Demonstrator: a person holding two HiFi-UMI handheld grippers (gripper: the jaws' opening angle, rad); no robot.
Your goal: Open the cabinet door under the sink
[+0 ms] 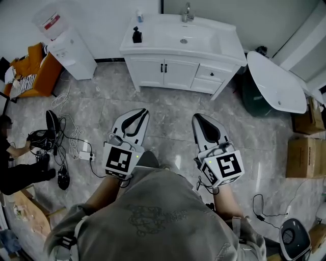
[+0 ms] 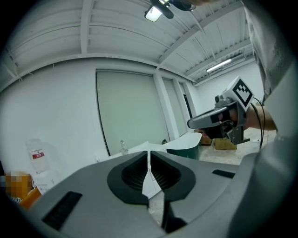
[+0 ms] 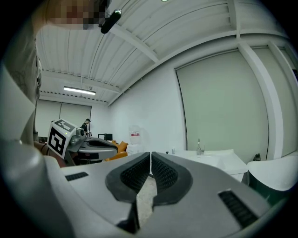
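Note:
A white sink cabinet (image 1: 178, 74) stands against the far wall, with a basin and a faucet (image 1: 187, 12) on top. Its two doors are closed, and their black handles (image 1: 164, 68) meet at the middle. Drawers (image 1: 211, 74) sit to the right of the doors. My left gripper (image 1: 143, 112) and right gripper (image 1: 196, 118) hang side by side above the marble floor, well short of the cabinet. Both are shut with nothing between the jaws. The sink (image 3: 218, 158) also appears in the right gripper view, far beyond the shut right gripper (image 3: 150, 155). The left gripper (image 2: 149, 154) shows its jaws pressed together.
A water dispenser (image 1: 67, 43) and an orange chair (image 1: 33, 71) stand at the back left. Cables (image 1: 69, 145) lie on the floor beside a crouching person (image 1: 12, 165). A white tub (image 1: 275, 81) leans at the right, with cardboard boxes (image 1: 304, 157) and a fan (image 1: 295, 237) further right.

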